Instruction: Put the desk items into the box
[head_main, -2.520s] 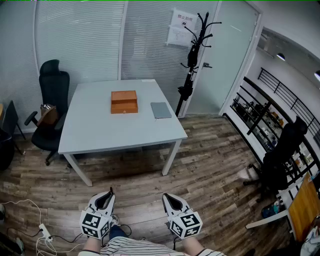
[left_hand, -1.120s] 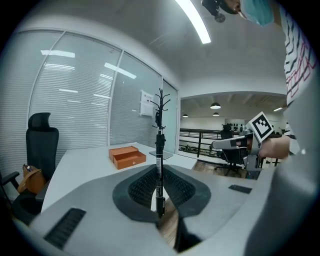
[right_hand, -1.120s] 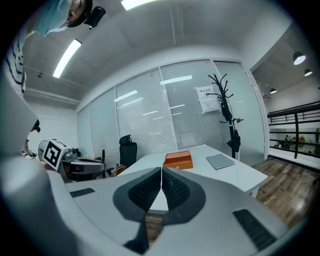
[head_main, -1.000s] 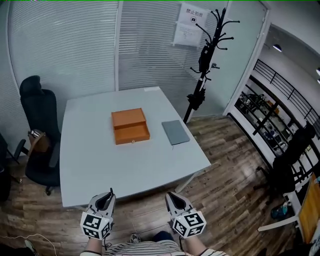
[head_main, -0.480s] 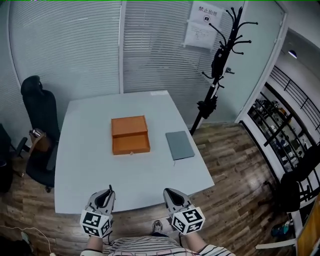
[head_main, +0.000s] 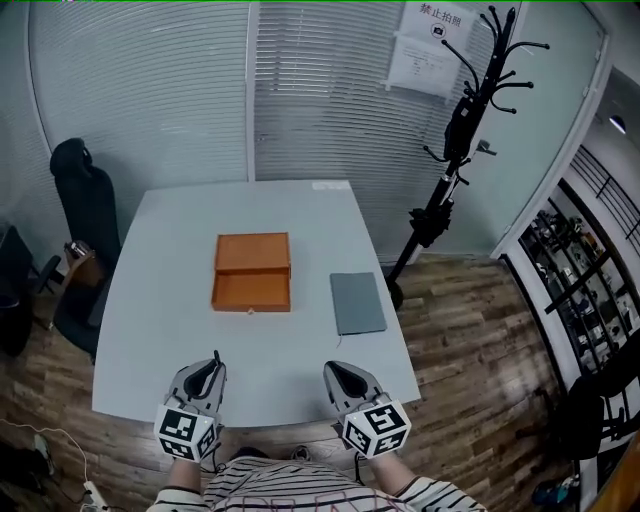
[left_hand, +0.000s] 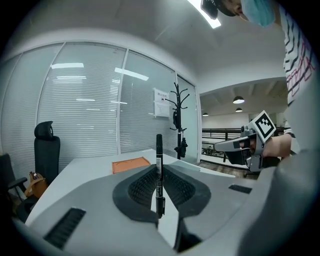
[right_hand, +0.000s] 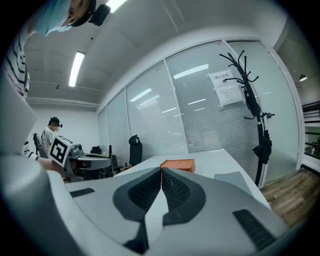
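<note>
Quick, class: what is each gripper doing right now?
Left gripper: shut on a black pen.
Right gripper: shut, holding nothing.

A black office chair (head_main: 78, 195) is standing left of the desk (head_main: 160, 310), a coat rack (head_main: 456, 150) standing to its right.

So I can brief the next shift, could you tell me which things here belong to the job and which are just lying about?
Job: box, notebook, pen held in left gripper.
Lying about: chair, coat stand, notice.
</note>
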